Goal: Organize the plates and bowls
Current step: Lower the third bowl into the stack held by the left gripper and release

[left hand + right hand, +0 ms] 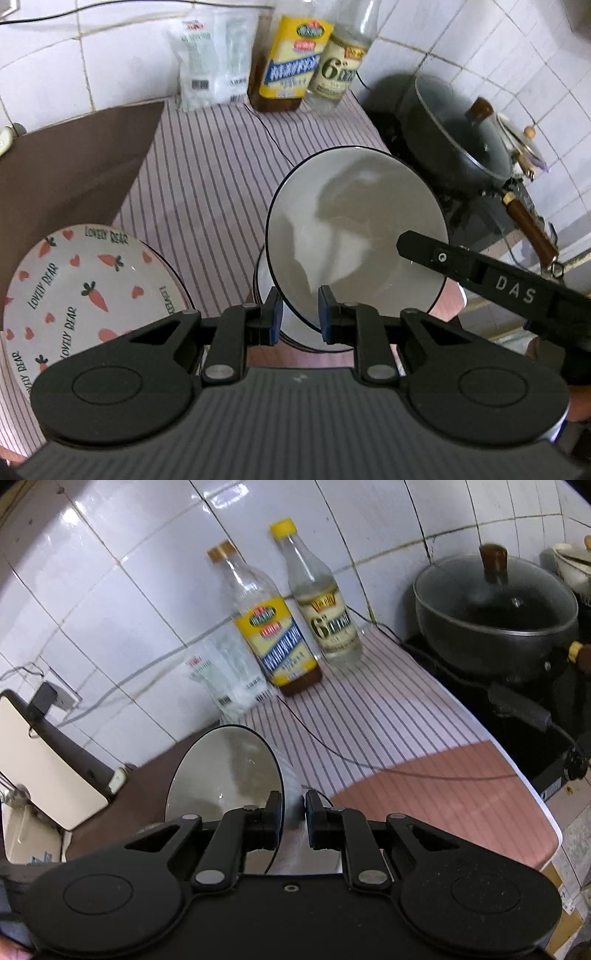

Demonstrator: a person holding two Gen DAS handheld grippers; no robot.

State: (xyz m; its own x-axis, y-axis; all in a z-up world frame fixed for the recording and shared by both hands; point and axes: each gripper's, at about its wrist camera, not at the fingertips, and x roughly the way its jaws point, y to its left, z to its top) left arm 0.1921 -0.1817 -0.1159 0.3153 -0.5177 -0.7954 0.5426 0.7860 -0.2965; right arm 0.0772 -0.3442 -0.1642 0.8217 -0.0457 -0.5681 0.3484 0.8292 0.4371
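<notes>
Bowl (354, 229), white, glazed and slick, is hanging tilted above the striped surface (207, 177), over another bowl (266, 295). I am pinching its thin rim in the right gripper (293, 821), fingers nearly closed; the left gripper (301, 314) is straddling the near rim, not visibly clamping. Fragile ceramic, probably heavy.

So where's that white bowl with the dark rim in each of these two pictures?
Left wrist view: the bowl sits right of centre, tilted, its rim between the left claw fingers, with the right claw's finger reaching in.
Right wrist view: the bowl is lower centre-left, edge-on, at the right claw.
Shared landmark: the yellow-label bottle by the wall.
</notes>
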